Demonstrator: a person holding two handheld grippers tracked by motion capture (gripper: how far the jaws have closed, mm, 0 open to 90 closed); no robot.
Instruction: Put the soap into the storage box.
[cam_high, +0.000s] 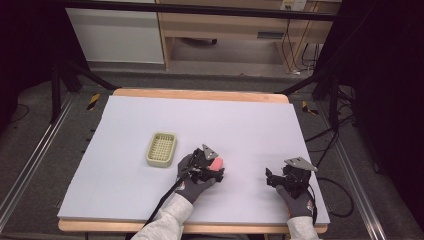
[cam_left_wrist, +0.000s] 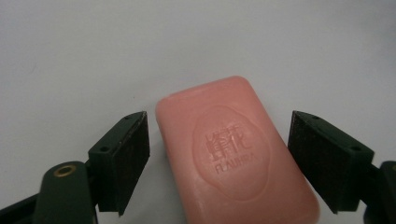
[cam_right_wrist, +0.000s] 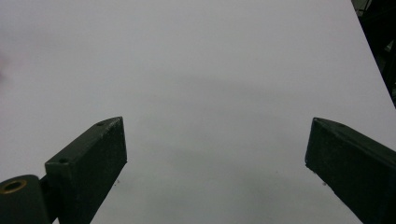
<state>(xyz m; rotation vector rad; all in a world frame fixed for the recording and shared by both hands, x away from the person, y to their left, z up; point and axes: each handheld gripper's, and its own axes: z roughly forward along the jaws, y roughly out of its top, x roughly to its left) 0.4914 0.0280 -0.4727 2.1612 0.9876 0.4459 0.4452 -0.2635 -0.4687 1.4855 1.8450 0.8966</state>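
**Left gripper straddles a pink soap bar**

In the high view the pink soap bar (cam_high: 216, 163) lies on the pale table (cam_high: 250, 130) just below frame centre, at the tip of the left gripper (cam_high: 214, 170). A cream slotted soap dish (cam_high: 161, 149) sits to its upper left, near but apart. The right gripper (cam_high: 272, 179) rests at the lower right, well clear of both.

In the left gripper view the soap bar (cam_left_wrist: 236, 154) fills the centre and bottom, with the jaws spread on either side of it — a gap shows at each long edge, so nothing is pinched yet. In the right gripper view the right gripper (cam_right_wrist: 215, 158) has its jaws spread wide over bare table.

The bar looks solid, stiff and fairly dense, with a smooth, rounded, probably slick surface. Squeezing across the two long flat sides near the middle seems the safest hold — the rounded corners would likely slide out.

The top is embossed with two Chinese characters I can't read surely, and beneath them Latin letters, seemingly "FLAUNRA".
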